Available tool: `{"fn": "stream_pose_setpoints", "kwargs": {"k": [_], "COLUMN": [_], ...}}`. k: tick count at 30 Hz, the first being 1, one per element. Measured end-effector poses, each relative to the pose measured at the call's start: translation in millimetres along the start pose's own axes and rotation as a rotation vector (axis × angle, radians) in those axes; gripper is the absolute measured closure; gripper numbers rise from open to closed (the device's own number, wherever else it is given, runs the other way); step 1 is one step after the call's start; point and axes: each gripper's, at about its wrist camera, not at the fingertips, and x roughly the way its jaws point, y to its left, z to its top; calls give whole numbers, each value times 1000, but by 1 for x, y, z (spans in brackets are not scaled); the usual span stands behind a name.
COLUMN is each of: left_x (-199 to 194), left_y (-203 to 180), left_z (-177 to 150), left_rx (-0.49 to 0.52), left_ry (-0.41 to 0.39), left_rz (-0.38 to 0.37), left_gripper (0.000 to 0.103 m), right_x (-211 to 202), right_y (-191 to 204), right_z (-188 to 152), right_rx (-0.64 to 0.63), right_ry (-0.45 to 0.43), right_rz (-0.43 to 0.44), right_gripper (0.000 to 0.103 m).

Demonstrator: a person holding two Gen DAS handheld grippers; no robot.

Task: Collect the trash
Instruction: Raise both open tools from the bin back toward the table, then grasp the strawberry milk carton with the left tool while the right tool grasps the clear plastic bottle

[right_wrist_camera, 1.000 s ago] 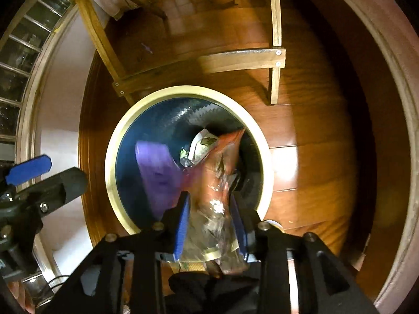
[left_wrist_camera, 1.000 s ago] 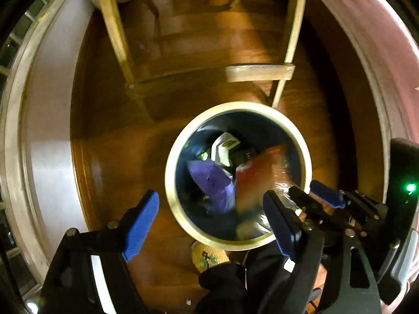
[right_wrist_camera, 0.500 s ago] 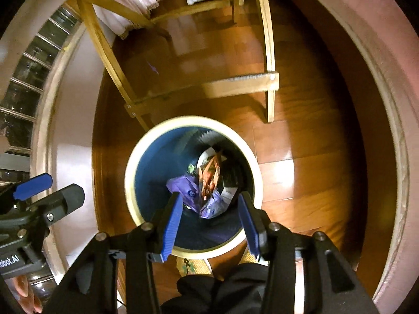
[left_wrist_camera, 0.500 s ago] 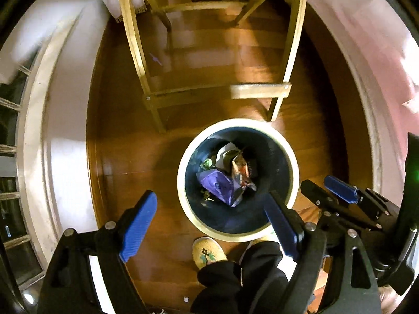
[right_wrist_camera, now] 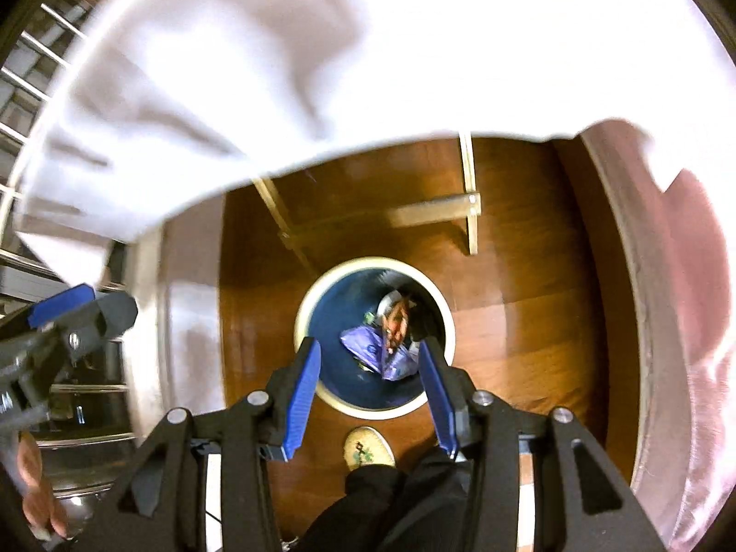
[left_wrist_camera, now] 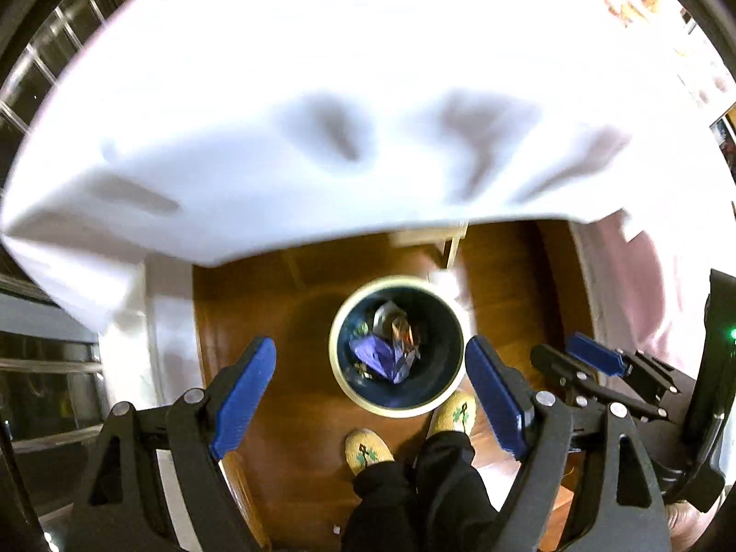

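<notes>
A round trash bin (left_wrist_camera: 342, 384) with a cream rim and dark blue inside stands on the wood floor far below. It also shows in the right wrist view (right_wrist_camera: 322, 313). Inside lie a purple wrapper (left_wrist_camera: 379, 359), an orange-red wrapper (left_wrist_camera: 402, 332) and other scraps; the purple wrapper (right_wrist_camera: 363, 342) and orange wrapper (right_wrist_camera: 396, 319) show in the right wrist view too. My left gripper (left_wrist_camera: 370, 395) is open and empty, high above the bin. My right gripper (right_wrist_camera: 368, 395) is open and empty, also high above it.
A table with a white cloth (left_wrist_camera: 322, 115) fills the upper part of both views, its edge (right_wrist_camera: 368, 46) above the bin. Wooden table legs and a crossbar (right_wrist_camera: 432, 214) stand behind the bin. The person's yellow slippers (left_wrist_camera: 368, 453) are beside it. Windows lie left.
The orange wrapper left my right gripper and dropped into the bin. Both grippers have risen well above the bin, and the white tablecloth has come into view.
</notes>
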Motion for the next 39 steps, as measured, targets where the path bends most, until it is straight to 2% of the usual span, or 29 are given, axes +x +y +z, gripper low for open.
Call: {"fn": "stream_pose_setpoints", "kwargs": {"k": [7, 13, 20, 27, 30, 35, 39], "left_x": [-94, -155, -199, -214, -211, -193, -174], "left_y": [14, 23, 48, 58, 61, 62, 59], "left_z": [33, 59, 87, 114, 130, 169, 211], "left_rx": [6, 7, -41, -61, -82, -146, -226], "left_ry": [-121, -215, -254, -292, -301, -268, -238], "left_rz": [14, 120, 74, 49, 65, 70, 101], "left_gripper": [20, 20, 20, 20, 20, 20, 20], "right_x": [-92, -157, -203, -223, -221, -207, -188], "right_y": [40, 76, 109, 128, 131, 125, 115], "right_z": [29, 56, 84, 125, 146, 199, 254], "right_rx": [-49, -105, -171, -246, -277, -342, -422], "right_ry": [-125, -251, -380, -452, -458, -446, -416], "right_rz": [39, 53, 55, 61, 65, 84, 110], "right_gripper": [58, 58, 58, 58, 58, 58, 58]}}
